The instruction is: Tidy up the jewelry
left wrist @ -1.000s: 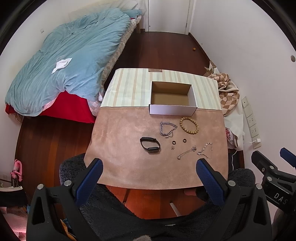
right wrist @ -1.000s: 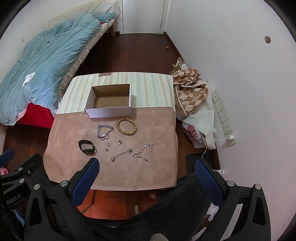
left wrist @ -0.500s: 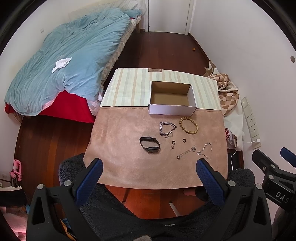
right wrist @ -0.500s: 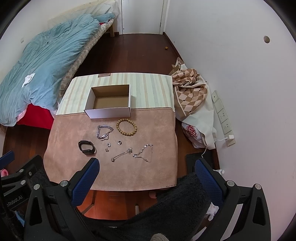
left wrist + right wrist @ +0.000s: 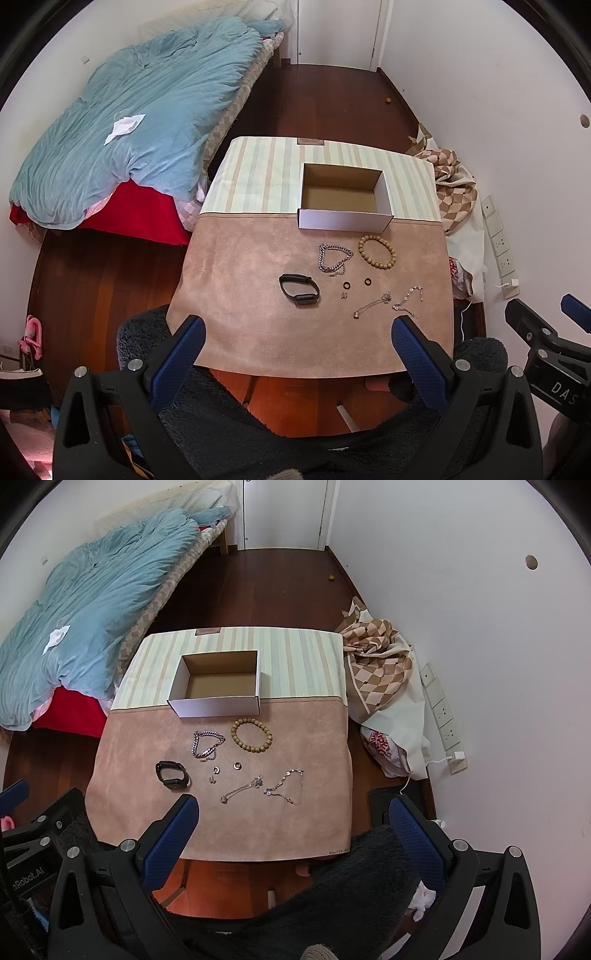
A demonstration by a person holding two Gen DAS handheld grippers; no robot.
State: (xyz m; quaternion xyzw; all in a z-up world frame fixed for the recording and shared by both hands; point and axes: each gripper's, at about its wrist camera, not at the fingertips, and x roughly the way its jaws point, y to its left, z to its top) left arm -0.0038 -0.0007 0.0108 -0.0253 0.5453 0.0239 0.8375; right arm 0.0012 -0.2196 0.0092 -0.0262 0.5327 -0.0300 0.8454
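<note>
So the box (image 5: 345, 197) sits open-topped around the middle of the table (image 5: 240, 280), right where the striped cloth (image 5: 258, 177) meets the tan mat (image 5: 236, 258), with its long axis running parallel to the far edge; white outside, plain brown cardboard inside, nothing in it. All the jewelry is spread on the mat on the near side of the box, towards the right edge: a chunky silver chain (image 5: 333, 255) bent into a heart shape, just beside a wooden bead bracelet (image 5: 376, 251), both close to the box's front wall. Nearer the front edge there's a black band (image 5: 299, 289) lying flat, two small dark rings (image 5: 346, 285) (image 5: 367, 281), a tiny pair of earrings (image 5: 344, 295), and two thin silver chains (image 5: 371, 305) (image 5: 408, 301) stretched diagonally. Nothing overlaps, so every piece is easy to reach. Both grippers, left (image 5: 297, 338) and right (image 5: 294, 818), hover off the near edge with jaws spread wide and nothing between them. A bed with a blue duvet (image 5: 140, 114) stands off the left side, and checked fabric (image 5: 380, 657) is bunched by the wall on the right.
</note>
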